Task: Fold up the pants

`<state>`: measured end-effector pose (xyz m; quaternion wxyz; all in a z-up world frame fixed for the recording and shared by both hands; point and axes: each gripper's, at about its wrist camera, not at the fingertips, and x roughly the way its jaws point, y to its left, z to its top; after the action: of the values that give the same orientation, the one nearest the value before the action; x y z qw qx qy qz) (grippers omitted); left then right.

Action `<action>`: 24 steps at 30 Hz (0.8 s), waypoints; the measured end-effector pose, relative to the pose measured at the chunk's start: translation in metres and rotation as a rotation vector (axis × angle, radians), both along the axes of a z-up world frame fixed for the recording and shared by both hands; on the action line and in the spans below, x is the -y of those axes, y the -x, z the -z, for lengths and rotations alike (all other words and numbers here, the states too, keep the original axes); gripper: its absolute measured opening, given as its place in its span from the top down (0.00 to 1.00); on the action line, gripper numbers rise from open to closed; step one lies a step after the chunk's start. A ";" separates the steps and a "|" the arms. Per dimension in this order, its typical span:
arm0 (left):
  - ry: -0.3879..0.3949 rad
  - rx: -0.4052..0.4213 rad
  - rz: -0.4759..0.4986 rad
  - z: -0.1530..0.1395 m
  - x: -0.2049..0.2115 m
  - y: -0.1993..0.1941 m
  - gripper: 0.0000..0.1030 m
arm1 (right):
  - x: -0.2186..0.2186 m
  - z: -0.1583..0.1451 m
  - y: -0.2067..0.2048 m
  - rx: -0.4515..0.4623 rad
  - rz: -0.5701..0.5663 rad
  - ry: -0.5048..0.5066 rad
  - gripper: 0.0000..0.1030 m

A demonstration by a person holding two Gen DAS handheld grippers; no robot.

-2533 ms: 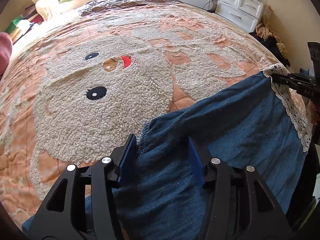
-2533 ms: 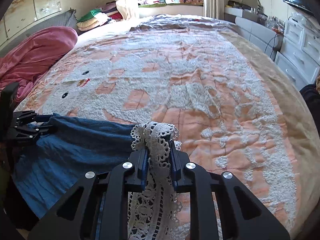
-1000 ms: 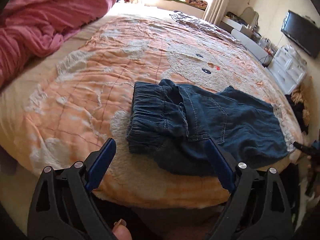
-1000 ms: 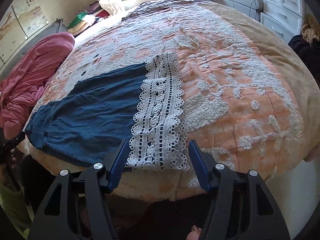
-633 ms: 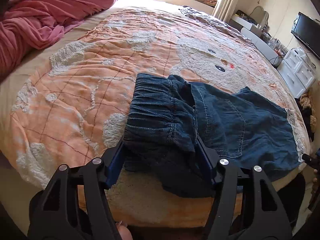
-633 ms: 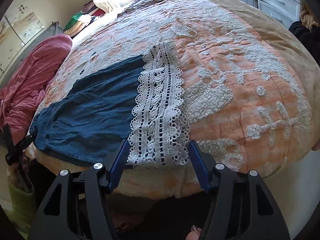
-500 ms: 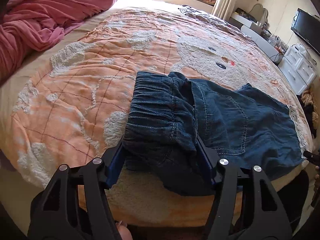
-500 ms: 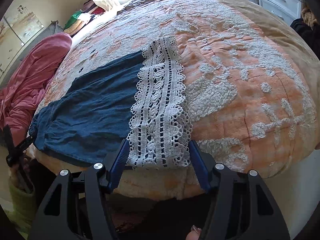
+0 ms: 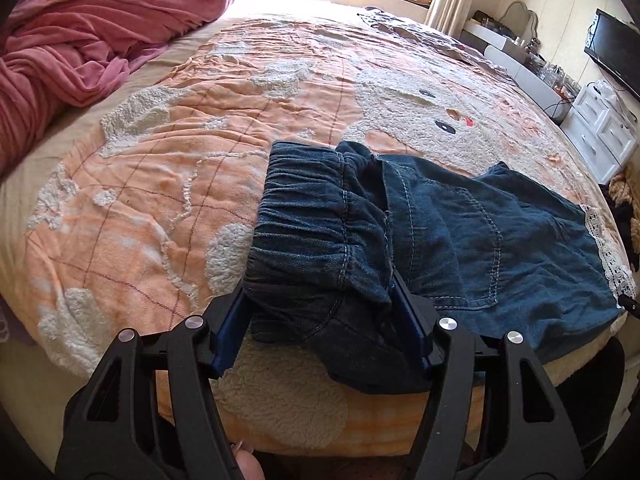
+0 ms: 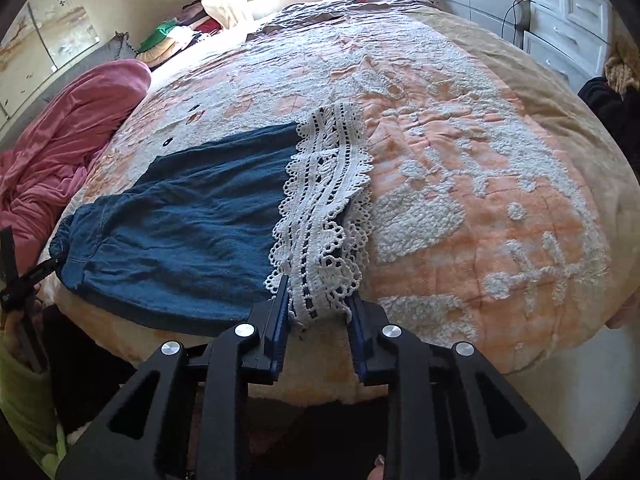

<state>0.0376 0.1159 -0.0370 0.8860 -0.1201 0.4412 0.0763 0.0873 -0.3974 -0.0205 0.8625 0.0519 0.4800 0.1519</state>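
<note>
Two handheld grippers clamp blue denim pants (image 9: 460, 232) at a bed's near edge.
No writing is readable. Left gripper (image 9: 324, 320) grips the elastic waistband (image 9: 304, 216), lower centre; right gripper (image 10: 318, 312), its jaws just closing, pinches the white lace hem (image 10: 324, 200). Orange cat-pattern quilt (image 9: 160, 184); pink blanket (image 9: 80, 32) upper left, white drawers (image 10: 568, 8) upper right.

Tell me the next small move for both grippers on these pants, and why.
Probably lift both ends together. The left gripper is clamped on the bunched waistband, and the right gripper has just been closing on the gathered lace hem. The pants lie flat at the bed's near edge.
</note>
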 end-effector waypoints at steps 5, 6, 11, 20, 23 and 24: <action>-0.001 -0.005 -0.002 0.004 -0.001 -0.002 0.45 | 0.009 0.023 -0.005 -0.056 0.026 0.020 0.79; 0.004 -0.008 -0.004 0.005 -0.002 -0.003 0.44 | 0.009 0.024 -0.005 -0.051 0.027 0.023 0.79; 0.015 -0.004 -0.006 0.006 -0.003 -0.002 0.43 | 0.007 0.023 -0.005 -0.055 0.032 0.018 0.75; -0.016 0.046 -0.013 -0.020 -0.004 0.018 0.43 | 0.018 0.011 0.005 -0.042 0.066 -0.024 0.61; -0.046 0.079 -0.007 -0.035 0.001 0.025 0.43 | 0.023 0.006 0.008 -0.028 0.080 -0.048 0.54; -0.056 0.095 -0.002 -0.042 0.003 0.027 0.42 | 0.024 0.003 0.009 -0.020 0.083 -0.059 0.53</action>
<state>0.0105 0.1130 0.0049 0.9088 -0.0994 0.3964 0.0839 0.0783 -0.4218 -0.0235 0.8613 0.0987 0.4814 0.1293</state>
